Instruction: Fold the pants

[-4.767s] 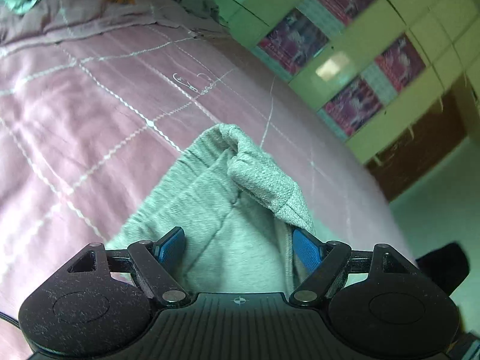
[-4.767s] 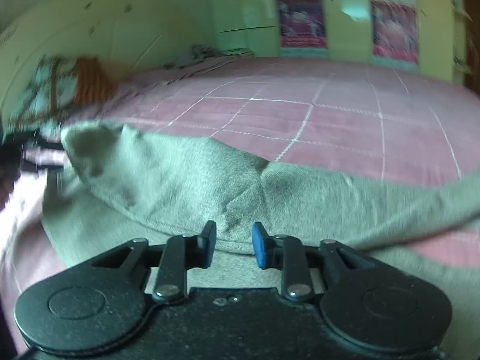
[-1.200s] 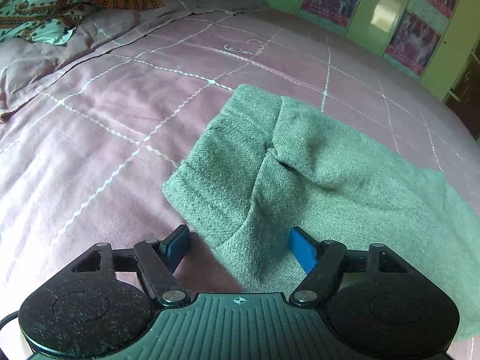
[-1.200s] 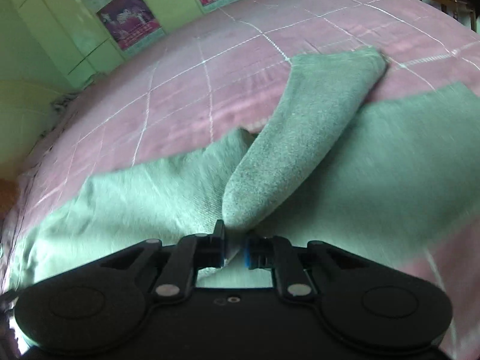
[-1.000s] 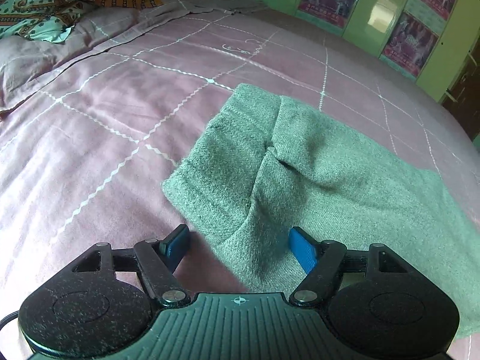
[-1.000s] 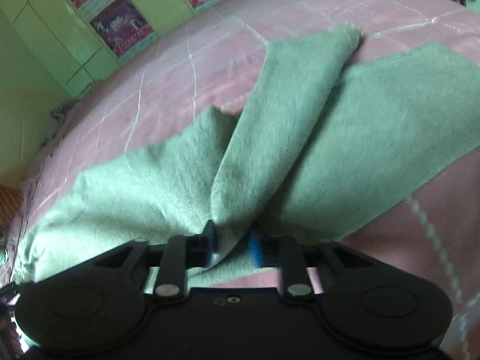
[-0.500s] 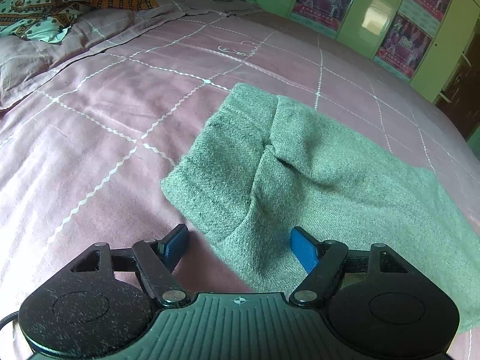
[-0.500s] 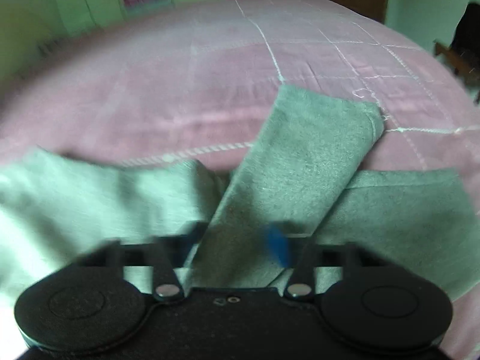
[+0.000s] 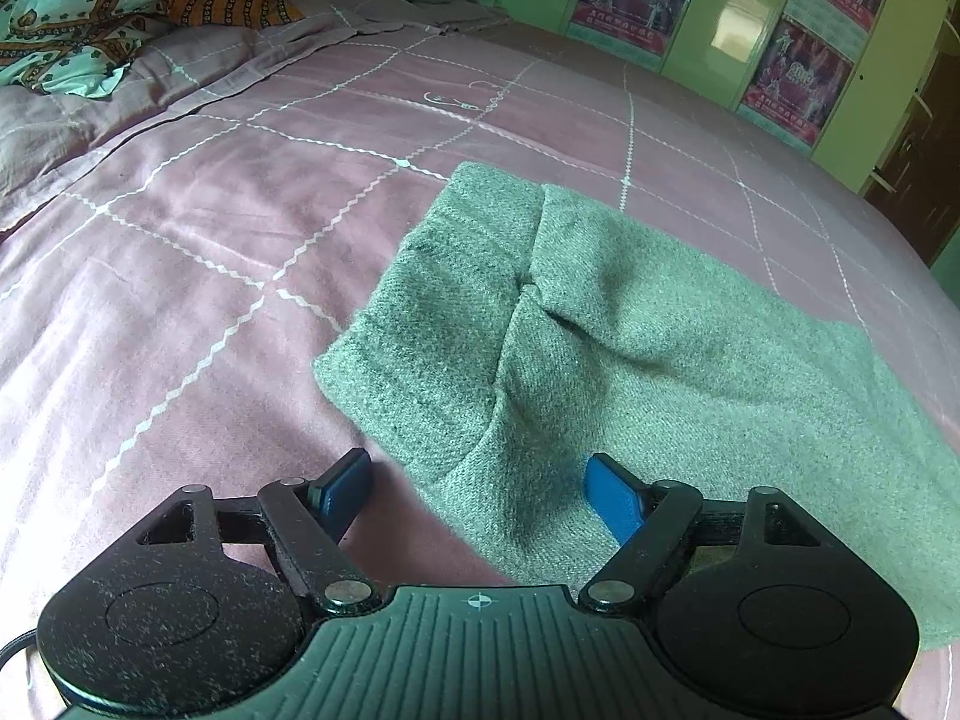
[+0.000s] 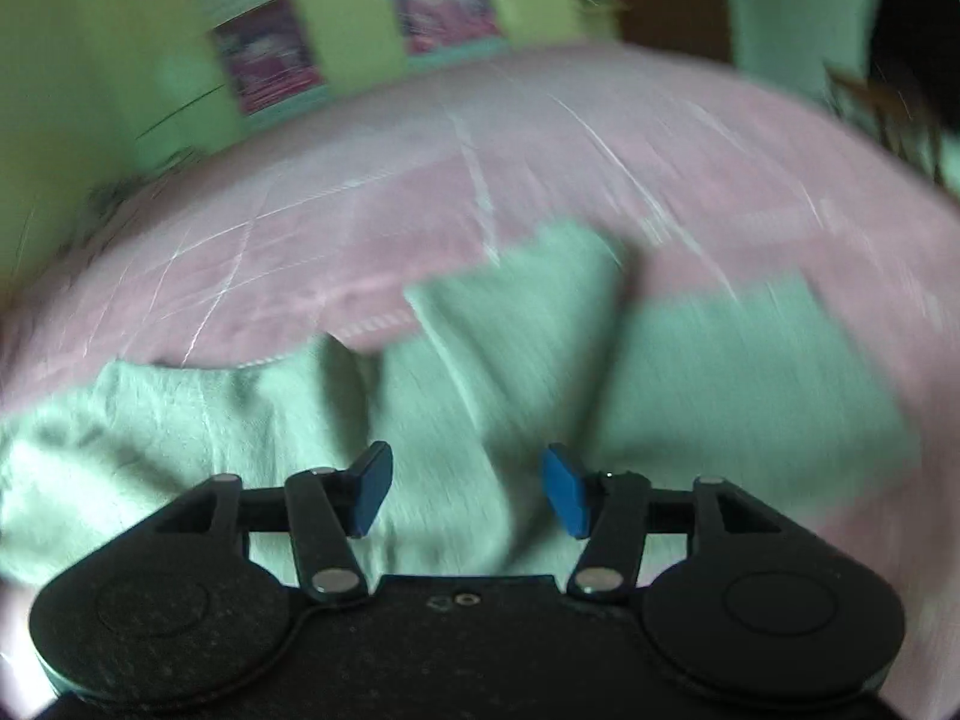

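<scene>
- Two views show one pair of grey-green pants (image 9: 630, 354) lying on a pink bed (image 9: 198, 228) with white grid lines.
- Left wrist view: the left gripper (image 9: 480, 492) has its blue pads wide apart and has just been opening further; a raised fold of the pants sits between them, touched by neither pad. The pants spread toward the bed's right edge. Patterned pillows (image 9: 90, 6) lie at the far left corner, green cupboards (image 9: 720, 30) beyond.
- Right wrist view, blurred: the right gripper (image 10: 468, 492) has just spread apart, pads clear of the pants (image 10: 510, 372) below.
</scene>
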Action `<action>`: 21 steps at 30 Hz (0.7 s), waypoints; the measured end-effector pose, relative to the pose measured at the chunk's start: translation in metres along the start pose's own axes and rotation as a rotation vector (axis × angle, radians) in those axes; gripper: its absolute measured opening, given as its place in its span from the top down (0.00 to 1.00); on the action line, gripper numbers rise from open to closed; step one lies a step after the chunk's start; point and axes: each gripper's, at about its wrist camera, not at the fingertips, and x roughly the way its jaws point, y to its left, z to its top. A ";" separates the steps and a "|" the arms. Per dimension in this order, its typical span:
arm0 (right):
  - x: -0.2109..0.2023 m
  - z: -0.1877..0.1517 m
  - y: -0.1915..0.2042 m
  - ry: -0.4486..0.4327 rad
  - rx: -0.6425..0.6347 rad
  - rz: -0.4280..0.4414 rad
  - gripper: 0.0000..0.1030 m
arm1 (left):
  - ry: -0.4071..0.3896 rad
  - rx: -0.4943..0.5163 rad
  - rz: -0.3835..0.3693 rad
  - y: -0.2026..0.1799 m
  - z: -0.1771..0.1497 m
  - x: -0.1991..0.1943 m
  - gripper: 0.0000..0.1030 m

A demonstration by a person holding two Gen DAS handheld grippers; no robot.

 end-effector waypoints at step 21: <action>-0.013 -0.050 -0.147 -0.146 0.534 -0.073 0.96 | 0.013 0.028 -0.023 0.001 0.000 0.000 0.23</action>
